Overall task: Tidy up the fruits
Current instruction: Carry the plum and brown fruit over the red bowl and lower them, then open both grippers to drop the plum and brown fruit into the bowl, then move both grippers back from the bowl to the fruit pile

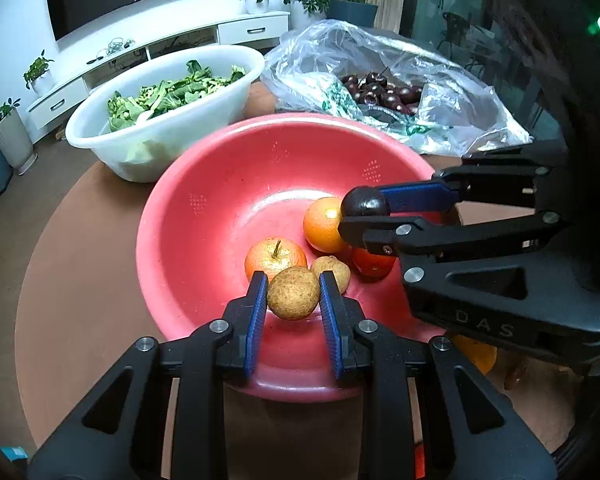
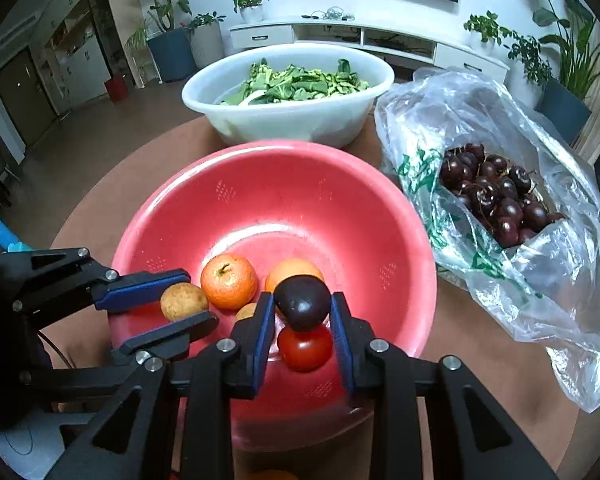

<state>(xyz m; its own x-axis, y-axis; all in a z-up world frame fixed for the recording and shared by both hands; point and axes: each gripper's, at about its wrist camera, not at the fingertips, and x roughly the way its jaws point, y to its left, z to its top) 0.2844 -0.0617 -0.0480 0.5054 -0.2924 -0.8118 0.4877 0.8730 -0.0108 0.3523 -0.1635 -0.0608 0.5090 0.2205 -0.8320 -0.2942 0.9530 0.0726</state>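
Left gripper (image 1: 293, 295) clamps a brown fruit (image 1: 293, 298), right gripper (image 2: 302, 313) a dark cherry (image 2: 303, 307), over the red bowl (image 2: 260, 168); slick, round skins could squirt from the fingers and miss it.

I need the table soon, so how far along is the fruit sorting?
Partway. Done: two oranges, a tomato and a small brown fruit lie in the red bowl. In hand: left claw holds a brown fruit, right claw a dark cherry. Left: the cherries in the bag.
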